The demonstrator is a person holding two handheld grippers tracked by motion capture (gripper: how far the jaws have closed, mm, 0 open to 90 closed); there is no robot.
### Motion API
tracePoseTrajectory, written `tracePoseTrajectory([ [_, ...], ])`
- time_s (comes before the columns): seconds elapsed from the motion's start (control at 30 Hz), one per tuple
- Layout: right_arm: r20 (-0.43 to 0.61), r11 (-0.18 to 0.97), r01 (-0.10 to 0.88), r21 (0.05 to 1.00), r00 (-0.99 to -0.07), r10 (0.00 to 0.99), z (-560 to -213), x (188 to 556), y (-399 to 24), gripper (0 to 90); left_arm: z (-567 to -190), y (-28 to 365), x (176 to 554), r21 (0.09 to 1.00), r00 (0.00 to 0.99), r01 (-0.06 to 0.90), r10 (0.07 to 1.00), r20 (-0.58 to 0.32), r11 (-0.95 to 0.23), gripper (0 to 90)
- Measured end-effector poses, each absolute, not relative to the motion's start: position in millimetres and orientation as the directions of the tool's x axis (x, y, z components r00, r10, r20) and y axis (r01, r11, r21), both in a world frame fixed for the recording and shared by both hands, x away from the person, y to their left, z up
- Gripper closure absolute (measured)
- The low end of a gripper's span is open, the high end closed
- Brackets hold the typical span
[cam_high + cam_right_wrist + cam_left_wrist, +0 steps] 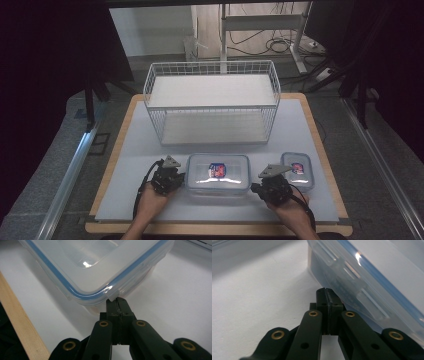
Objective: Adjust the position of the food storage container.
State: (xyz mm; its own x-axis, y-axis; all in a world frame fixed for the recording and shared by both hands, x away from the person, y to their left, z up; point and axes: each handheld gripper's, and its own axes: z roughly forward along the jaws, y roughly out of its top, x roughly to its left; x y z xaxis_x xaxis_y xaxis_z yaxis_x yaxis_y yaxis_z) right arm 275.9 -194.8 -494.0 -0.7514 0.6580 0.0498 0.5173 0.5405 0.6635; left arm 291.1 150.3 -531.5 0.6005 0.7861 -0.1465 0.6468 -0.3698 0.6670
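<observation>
Near the table's (150,150) front edge, the large lidded container (218,173) sits between the left claw (176,177) and right claw (260,187), both pinched narrow and empty against its ends, so the step looks like bracing it, next needing an even two-sided lift.

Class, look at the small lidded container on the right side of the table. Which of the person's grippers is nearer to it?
Right. The right gripper sits just beside the small container, at its near left corner. The left gripper is beyond the large container, at its left end.
</observation>
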Motion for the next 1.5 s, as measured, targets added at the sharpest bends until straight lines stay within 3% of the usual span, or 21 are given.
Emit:
tracePoseTrajectory([
  [0.2,0.018,0.566,0.495,0.659,-0.763,0.646,-494,278,-195,88.4,-528,153,286,0.668,0.601,0.646,0.786,-0.146,-0.370,89.3],
  [0.3,-0.012,0.579,0.478,0.661,-0.765,0.644,-492,277,-197,86.1,-524,156,281,0.677,0.600,0.629,0.792,-0.110,-0.382,83.1],
  [0.57,-0.041,0.533,0.433,0.727,-0.748,0.663,-479,276,-219,58.5,-516,188,255,0.741,0.574,0.559,0.818,-0.023,-0.372,54.0],
  [0.6,-0.041,0.533,0.433,0.727,-0.748,0.663,-479,276,-219,58.5,-516,188,255,0.741,0.574,0.559,0.818,-0.023,-0.372,50.2],
  [0.63,-0.043,0.527,0.431,0.732,-0.744,0.667,-478,276,-221,55.4,-515,191,253,0.748,0.569,0.553,0.822,-0.018,-0.367,50.2],
  [0.67,-0.042,0.518,0.427,0.741,-0.741,0.670,-478,277,-223,49.5,-514,194,250,0.764,0.560,0.542,0.828,-0.018,-0.350,42.7],
  [0.7,-0.042,0.518,0.427,0.741,-0.741,0.670,-478,277,-223,49.5,-514,194,250,0.764,0.560,0.542,0.828,-0.018,-0.350,38.5],
  [0.73,-0.039,0.509,0.420,0.751,-0.741,0.670,-478,278,-225,42.9,-514,196,247,0.775,0.561,0.531,0.828,-0.019,-0.342,35.5],
  [0.8,-0.039,0.506,0.414,0.756,-0.744,0.667,-478,279,-225,39.4,-515,196,246,0.778,0.562,0.529,0.827,-0.023,-0.339,32.5],
  [0.83,-0.035,0.500,0.403,0.767,-0.751,0.659,-479,282,-225,32.3,-517,197,244,0.777,0.565,0.529,0.825,-0.022,-0.341,26.8],
  [0.87,-0.035,0.500,0.403,0.767,-0.751,0.659,-479,282,-225,32.3,-517,197,244,0.777,0.565,0.529,0.825,-0.022,-0.341,24.8],
  [1.0,-0.021,0.483,0.393,0.782,-0.760,0.650,-482,287,-227,17.6,-518,198,240,0.768,0.574,0.520,0.819,0.009,-0.373,14.7],
  [1.17,-0.013,0.482,0.392,0.784,-0.765,0.644,-485,290,-231,9.0,-522,195,242,0.764,0.607,0.519,0.795,-0.013,-0.384,3.4],
  [1.3,0.005,0.468,0.405,0.785,-0.760,0.650,-486,292,-232,7.2,-523,191,241,0.769,0.614,0.489,0.789,0.032,-0.412,2.0],
  [1.5,0.013,0.469,0.415,0.779,-0.759,0.651,-487,292,-232,6.5,-521,190,241,0.772,0.612,0.487,0.790,0.032,-0.409,2.0],
])
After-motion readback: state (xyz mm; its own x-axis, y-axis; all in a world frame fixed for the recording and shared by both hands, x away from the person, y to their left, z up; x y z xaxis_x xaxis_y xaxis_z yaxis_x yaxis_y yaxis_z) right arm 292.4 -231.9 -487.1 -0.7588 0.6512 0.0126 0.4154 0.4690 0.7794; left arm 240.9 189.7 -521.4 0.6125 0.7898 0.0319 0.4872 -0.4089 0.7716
